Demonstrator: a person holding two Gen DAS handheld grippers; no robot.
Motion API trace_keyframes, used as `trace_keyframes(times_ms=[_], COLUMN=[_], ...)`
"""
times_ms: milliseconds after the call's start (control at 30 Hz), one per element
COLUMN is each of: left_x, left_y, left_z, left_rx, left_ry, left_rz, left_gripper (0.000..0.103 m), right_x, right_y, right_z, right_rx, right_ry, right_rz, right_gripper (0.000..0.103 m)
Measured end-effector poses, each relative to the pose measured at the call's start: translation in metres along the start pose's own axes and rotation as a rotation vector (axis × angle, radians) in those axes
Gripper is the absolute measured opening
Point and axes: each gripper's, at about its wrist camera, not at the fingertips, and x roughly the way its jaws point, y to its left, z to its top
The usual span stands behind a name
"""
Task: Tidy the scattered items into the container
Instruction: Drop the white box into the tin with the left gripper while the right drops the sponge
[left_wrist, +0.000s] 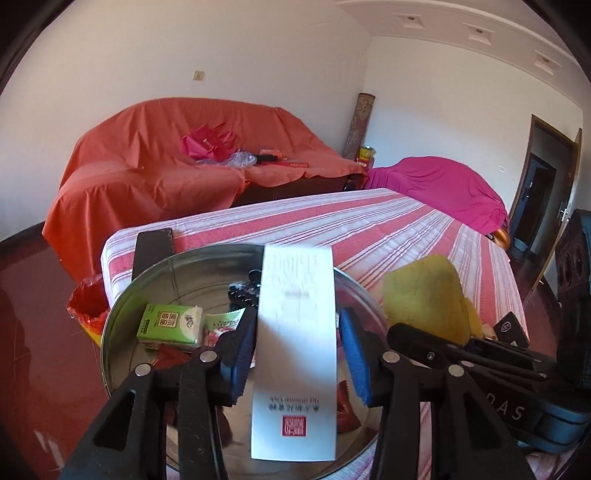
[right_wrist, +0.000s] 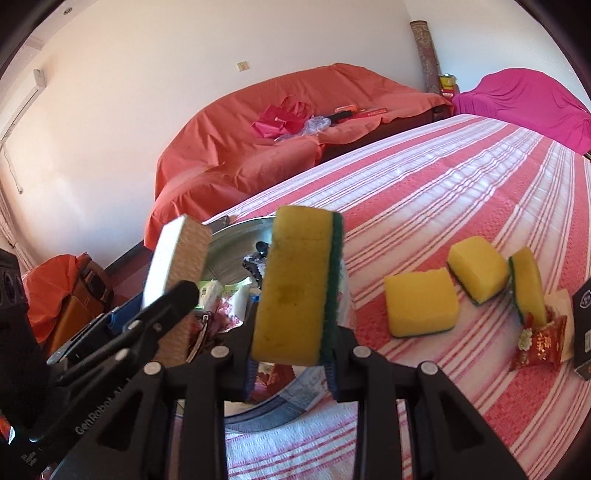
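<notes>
A round metal tin (left_wrist: 122, 314) stands at the near left end of the striped cloth (right_wrist: 461, 177); it holds a green tissue pack (left_wrist: 170, 326), sachets and a black item. My left gripper (left_wrist: 295, 343) hovers over the tin with a white box (left_wrist: 295, 332) upright between its blue pads (left_wrist: 354, 354); narrow gaps show on both sides, so the jaws stand open. My right gripper (right_wrist: 295, 332) is shut on a yellow sponge with a green scouring side (right_wrist: 295, 284), just right of the tin (right_wrist: 236, 229). Three more sponges (right_wrist: 421, 306) and a red candy packet (right_wrist: 539, 343) lie further right.
A dark box (right_wrist: 583, 325) lies at the cloth's right edge, and a black slab (left_wrist: 153, 247) sits behind the tin. A red bag (left_wrist: 88, 302) hangs below the left corner. An orange-covered sofa (left_wrist: 166, 173) and a magenta-covered seat (left_wrist: 443, 184) stand beyond.
</notes>
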Motion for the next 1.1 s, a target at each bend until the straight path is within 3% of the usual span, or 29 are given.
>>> trace_keyframes(times_ms=[33, 100, 233, 300, 633, 767, 967, 1100], left_x=[0.002, 0.007, -0.008, -0.017, -0.048, -0.061, -0.076, -0.074], left_y=[0.005, 0.017, 0.024, 0.017, -0.031, -0.062, -0.115, -0.140], left_z=[-0.002, -0.005, -0.012, -0.014, -0.019, -0.032, -0.058, -0.067], left_rx=[-0.016, -0.072, -0.129, -0.090, 0.177, 0.310, 0.479, 0.500], left_ry=[0.014, 0.039, -0.022, -0.072, -0.231, -0.268, -0.272, -0.226], left_rz=[0.021, 0.049, 0.000, 0.018, 0.005, -0.051, -0.204, -0.279], left_gripper=[0.060, 0.079, 0.082, 0.084, 0.087, 0.089, 0.090, 0.090], right_x=[0.008, 0.020, 0.020, 0.014, -0.011, -0.029, -0.056, -0.074], right_y=[0.002, -0.003, -0.014, -0.011, -0.025, -0.043, -0.082, -0.103], right_z=[0.001, 0.001, -0.002, -0.003, -0.021, -0.033, -0.056, -0.067], right_rx=[0.001, 0.043, 0.113, 0.099, 0.166, 0.204, 0.262, 0.237], right_ry=[0.024, 0.070, 0.065, 0.044, 0.019, 0.000, -0.022, -0.045], right_rz=[-0.004, 0.014, 0.067, 0.066, 0.029, -0.003, -0.107, -0.217], right_gripper=[0.030, 0.033, 0.042, 0.052, 0.053, 0.053, 0.054, 0.054])
